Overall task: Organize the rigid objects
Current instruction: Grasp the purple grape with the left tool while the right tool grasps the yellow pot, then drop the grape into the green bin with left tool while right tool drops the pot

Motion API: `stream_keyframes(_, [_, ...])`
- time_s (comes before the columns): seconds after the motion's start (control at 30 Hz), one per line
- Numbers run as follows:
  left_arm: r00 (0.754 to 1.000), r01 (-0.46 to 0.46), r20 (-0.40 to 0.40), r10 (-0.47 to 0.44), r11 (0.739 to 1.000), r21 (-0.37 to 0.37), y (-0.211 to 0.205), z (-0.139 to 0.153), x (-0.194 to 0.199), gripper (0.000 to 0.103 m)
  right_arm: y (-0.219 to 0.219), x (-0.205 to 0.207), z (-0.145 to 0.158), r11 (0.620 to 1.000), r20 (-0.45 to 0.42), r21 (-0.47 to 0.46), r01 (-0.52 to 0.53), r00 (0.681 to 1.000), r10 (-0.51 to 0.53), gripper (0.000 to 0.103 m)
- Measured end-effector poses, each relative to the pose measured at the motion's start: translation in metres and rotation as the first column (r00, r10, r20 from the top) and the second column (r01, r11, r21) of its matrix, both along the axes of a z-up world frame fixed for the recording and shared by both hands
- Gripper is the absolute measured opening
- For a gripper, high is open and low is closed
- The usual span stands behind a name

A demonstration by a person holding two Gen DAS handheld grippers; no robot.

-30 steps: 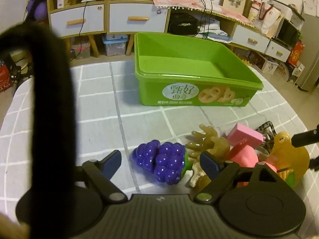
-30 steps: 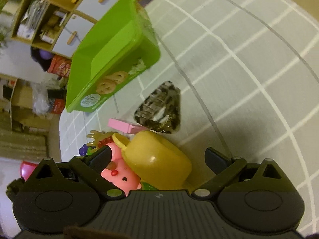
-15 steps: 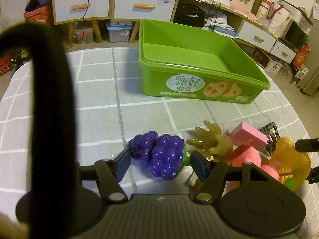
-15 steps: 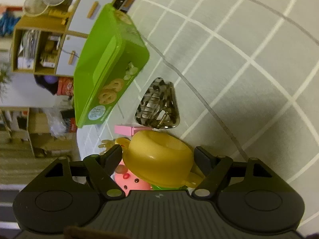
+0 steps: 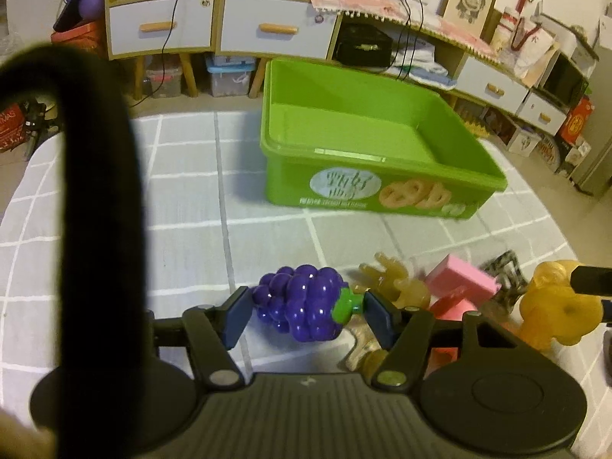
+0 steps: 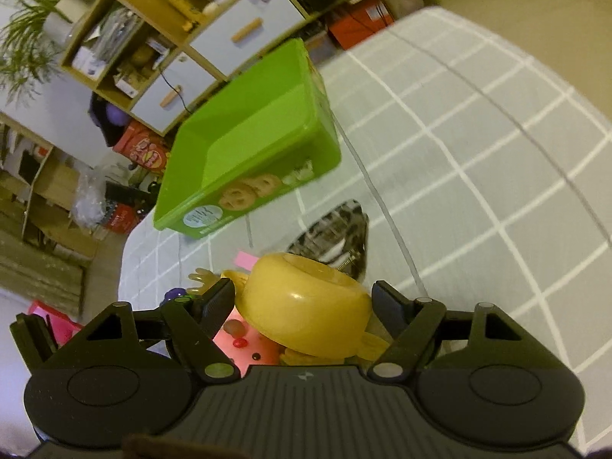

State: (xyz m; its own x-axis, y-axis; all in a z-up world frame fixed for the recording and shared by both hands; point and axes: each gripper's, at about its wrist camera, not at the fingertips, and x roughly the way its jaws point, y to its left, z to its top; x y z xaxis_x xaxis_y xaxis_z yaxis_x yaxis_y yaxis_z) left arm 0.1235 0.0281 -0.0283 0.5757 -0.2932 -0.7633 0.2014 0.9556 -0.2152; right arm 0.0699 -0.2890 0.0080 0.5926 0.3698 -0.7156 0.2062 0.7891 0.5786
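My left gripper (image 5: 306,313) is shut on a purple toy grape bunch (image 5: 302,302) and holds it just above the grey checked cloth. My right gripper (image 6: 302,310) is shut on a yellow toy (image 6: 306,306), lifted off the pile; the toy also shows in the left wrist view (image 5: 554,306). An empty green bin (image 5: 367,145) stands behind, also in the right wrist view (image 6: 248,141). Left on the cloth are a tan hand-shaped toy (image 5: 397,283), a pink block (image 5: 463,279), a pink toy (image 6: 244,344) and a leopard-print hair clip (image 6: 336,225).
The grey checked cloth (image 5: 191,199) covers the table, whose edge curves at left and right. A black cable loop (image 5: 95,191) hangs close to the left camera. Cabinets with drawers (image 5: 214,30) and floor clutter stand beyond the table.
Both grippers have closed from open: the left on the grapes, the right on the yellow toy. Both toys have risen off the cloth, and the right gripper has tilted up toward the bin.
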Motion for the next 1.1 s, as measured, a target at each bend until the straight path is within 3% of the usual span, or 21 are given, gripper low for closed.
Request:
stream_keyframes(0.03, [1.000,-0.002,0.005,0.002,1.000,-0.007,0.000,0.003,0.000,0.038,0.001,-0.001,0.002,1.000,0.009,-0.004,0.000,1.000,0.000,0.080])
stream_keyframes(0.07, [1.000,-0.001,0.013,0.002,1.000,-0.021,0.001,0.007,-0.001,0.028,0.001,-0.001,0.003,1.000,0.017,-0.008,0.002,1.000,-0.002,0.080])
stream_keyframes(0.5, [0.999,-0.012,0.049,0.014,0.998,-0.055,0.000,0.025,-0.006,0.026,0.013,-0.002,0.022,0.998,0.106,-0.055,-0.024,0.994,0.030,0.080])
stream_keyframes(0.73, [0.997,-0.024,0.075,0.035,0.988,-0.151,0.000,0.056,0.000,0.026,0.016,0.012,0.034,0.999,0.120,-0.039,-0.033,0.992,0.037,0.080])
stream_keyframes(0.93, [0.992,-0.012,0.126,0.031,0.990,-0.144,-0.018,0.078,0.029,0.026,0.018,0.045,0.048,0.993,0.170,-0.112,-0.046,0.983,0.065,0.080])
stream_keyframes(1.1, [0.987,0.008,0.162,0.017,0.989,-0.151,-0.036,0.078,0.065,0.026,0.014,0.083,0.048,0.989,0.216,-0.137,-0.055,0.973,0.085,0.080])
